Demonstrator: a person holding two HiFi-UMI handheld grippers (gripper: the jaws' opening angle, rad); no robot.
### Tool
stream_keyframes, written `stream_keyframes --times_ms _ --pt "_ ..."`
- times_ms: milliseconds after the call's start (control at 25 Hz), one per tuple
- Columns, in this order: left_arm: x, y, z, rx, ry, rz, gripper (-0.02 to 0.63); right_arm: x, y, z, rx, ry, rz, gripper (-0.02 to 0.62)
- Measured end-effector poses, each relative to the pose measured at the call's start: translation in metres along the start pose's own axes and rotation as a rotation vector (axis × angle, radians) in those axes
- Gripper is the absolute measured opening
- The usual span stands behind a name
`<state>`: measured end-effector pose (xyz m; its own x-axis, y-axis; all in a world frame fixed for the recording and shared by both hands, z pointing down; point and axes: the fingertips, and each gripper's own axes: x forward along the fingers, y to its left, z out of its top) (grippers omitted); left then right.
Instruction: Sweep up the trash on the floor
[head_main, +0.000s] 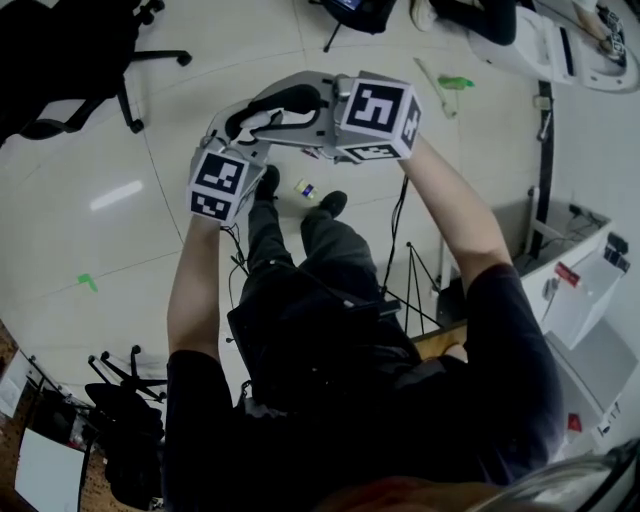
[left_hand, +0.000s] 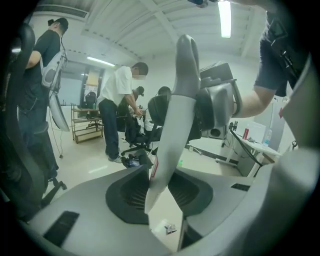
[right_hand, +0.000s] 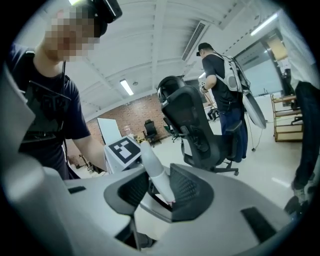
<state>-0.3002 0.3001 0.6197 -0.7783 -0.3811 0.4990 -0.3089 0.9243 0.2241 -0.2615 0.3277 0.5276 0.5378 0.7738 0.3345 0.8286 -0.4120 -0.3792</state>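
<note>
1. L gripper (left_hand: 161, 200) & R gripper (right_hand: 159, 197) both clamped on one grey-white handle (left_hand: 172, 130), R higher up it.
2. On floor (head_main: 200, 130), trash scrap (head_main: 306, 189) sits betw. person's shoes (head_main: 332, 203). Looks unswept, approach step. Next: lower tool beside it.
3. L gripper view alone shows scrap thru jaws. Head view alone shows green bit (head_main: 455, 82) farther off.

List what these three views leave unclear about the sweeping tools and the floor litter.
1. Tool heads: the left gripper holds a grey handle, the right gripper a white handle; each gripper's body hides the lower end in its view and the head view.
2. Floor scrap, head view: too small to identify.
3. Green item, head view, near the top edge: too small.
</note>
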Motion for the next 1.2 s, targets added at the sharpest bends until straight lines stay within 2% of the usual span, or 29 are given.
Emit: stream_keyframes --times_ms 120,280,440,560,720,1200 --pt "0.008 -0.014 -0.003 -0.034 0.019 -0.037 0.112 -0.01 0.003 -0.01 0.017 0.008 -0.006 0.15" --pt "0.018 -0.033 -0.017 -0.028 0.062 -0.075 0.113 -0.019 0.01 -0.031 0.04 0.025 -0.015 0.152" --pt "0.026 -0.043 -0.015 -0.08 0.042 -0.087 0.12 -0.033 0.012 -0.038 0.071 -0.011 -0.05 0.153" --pt "0.032 -0.052 -0.017 -0.137 0.042 -0.125 0.13 -0.042 0.014 -0.046 0.097 -0.022 -0.079 0.155" --pt "0.035 -0.064 -0.016 -0.157 0.031 -0.141 0.135 -0.054 0.021 -0.052 0.129 -0.058 -0.106 0.158" --pt "0.04 -0.108 -0.02 -0.069 0.092 -0.207 0.137 -0.082 0.049 -0.068 0.126 -0.103 -0.173 0.16"
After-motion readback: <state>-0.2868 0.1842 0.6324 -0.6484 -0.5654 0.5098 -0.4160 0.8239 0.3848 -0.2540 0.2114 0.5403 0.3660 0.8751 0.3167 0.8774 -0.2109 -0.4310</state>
